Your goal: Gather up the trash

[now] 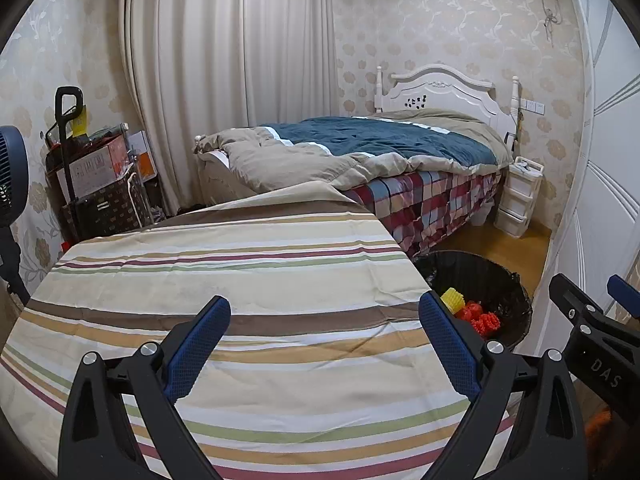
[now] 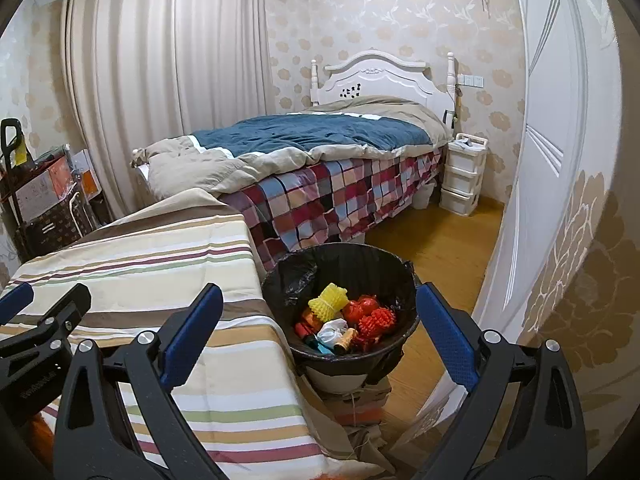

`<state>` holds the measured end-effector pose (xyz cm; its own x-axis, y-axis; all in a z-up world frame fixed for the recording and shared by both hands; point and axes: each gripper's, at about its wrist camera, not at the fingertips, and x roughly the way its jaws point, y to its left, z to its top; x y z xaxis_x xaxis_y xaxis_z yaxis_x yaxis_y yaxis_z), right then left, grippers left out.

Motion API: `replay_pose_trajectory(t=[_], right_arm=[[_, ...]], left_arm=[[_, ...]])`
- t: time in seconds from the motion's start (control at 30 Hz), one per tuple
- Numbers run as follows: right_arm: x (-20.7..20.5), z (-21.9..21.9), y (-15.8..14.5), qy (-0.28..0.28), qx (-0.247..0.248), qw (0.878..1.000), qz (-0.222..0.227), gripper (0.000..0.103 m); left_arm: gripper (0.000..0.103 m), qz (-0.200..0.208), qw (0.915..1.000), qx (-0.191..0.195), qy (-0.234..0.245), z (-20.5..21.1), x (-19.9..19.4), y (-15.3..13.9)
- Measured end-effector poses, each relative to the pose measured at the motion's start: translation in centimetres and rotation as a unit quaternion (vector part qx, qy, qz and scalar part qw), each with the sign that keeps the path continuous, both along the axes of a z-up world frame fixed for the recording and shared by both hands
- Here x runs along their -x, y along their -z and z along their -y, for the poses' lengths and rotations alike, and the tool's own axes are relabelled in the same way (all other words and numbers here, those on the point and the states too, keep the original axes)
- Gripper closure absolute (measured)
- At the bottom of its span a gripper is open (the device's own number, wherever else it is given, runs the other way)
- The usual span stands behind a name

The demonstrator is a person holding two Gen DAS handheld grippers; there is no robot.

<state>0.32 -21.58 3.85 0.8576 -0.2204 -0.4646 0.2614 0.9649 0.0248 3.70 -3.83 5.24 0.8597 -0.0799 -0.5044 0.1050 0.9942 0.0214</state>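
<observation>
A black bag-lined trash bin point(image 2: 340, 264) stands on the floor at the right edge of the striped table point(image 2: 160, 256). Inside it lie a yellow foam net point(image 2: 328, 300), red foam nets point(image 2: 374, 318), a white crumpled piece point(image 2: 332, 330) and other scraps. My right gripper point(image 2: 318, 320) is open, with nothing between its fingers, and the bin shows between them. My left gripper point(image 1: 324, 322) hovers open over the striped tablecloth point(image 1: 240, 264) with nothing between its fingers. The bin point(image 1: 480, 280) appears at the right in the left wrist view, beside the right gripper's black body point(image 1: 592, 344).
A bed point(image 2: 320, 152) with a blue and beige quilt and a checked cover stands behind the table. White plastic drawers point(image 2: 462, 176) sit by the headboard. A white door point(image 2: 560, 160) is on the right. Boxes and a cart point(image 1: 92, 176) crowd the left corner near a fan point(image 1: 12, 184).
</observation>
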Motion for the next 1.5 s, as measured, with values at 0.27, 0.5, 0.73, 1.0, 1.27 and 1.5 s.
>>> replay_pose_trajectory(t=[0.27, 0.5, 0.73, 1.0, 1.27, 1.5], right_arm=[[0.26, -0.09, -0.35, 0.001, 0.003, 1.000, 0.005, 0.008], [0.29, -0.08, -0.33, 0.000, 0.003, 1.000, 0.004, 0.008], [0.29, -0.05, -0.33, 0.001, 0.004, 1.000, 0.004, 0.008], [0.28, -0.10, -0.31, 0.000, 0.003, 1.000, 0.005, 0.008], [0.30, -0.09, -0.34, 0.001, 0.003, 1.000, 0.005, 0.008], [0.26, -0.10, -0.35, 0.001, 0.003, 1.000, 0.005, 0.008]], left_arm=[[0.008, -0.001, 1.0000, 0.002, 0.001, -0.04, 0.20, -0.02], [0.008, -0.005, 1.0000, 0.001, 0.000, 0.14, 0.25, -0.10], [0.008, -0.006, 1.0000, 0.002, 0.002, 0.09, 0.24, -0.10], [0.008, -0.006, 1.0000, 0.003, 0.002, 0.03, 0.17, -0.08], [0.008, -0.012, 0.9999, 0.005, 0.002, -0.12, 0.04, 0.28], [0.008, -0.013, 0.9999, 0.005, 0.002, -0.21, 0.02, 0.29]])
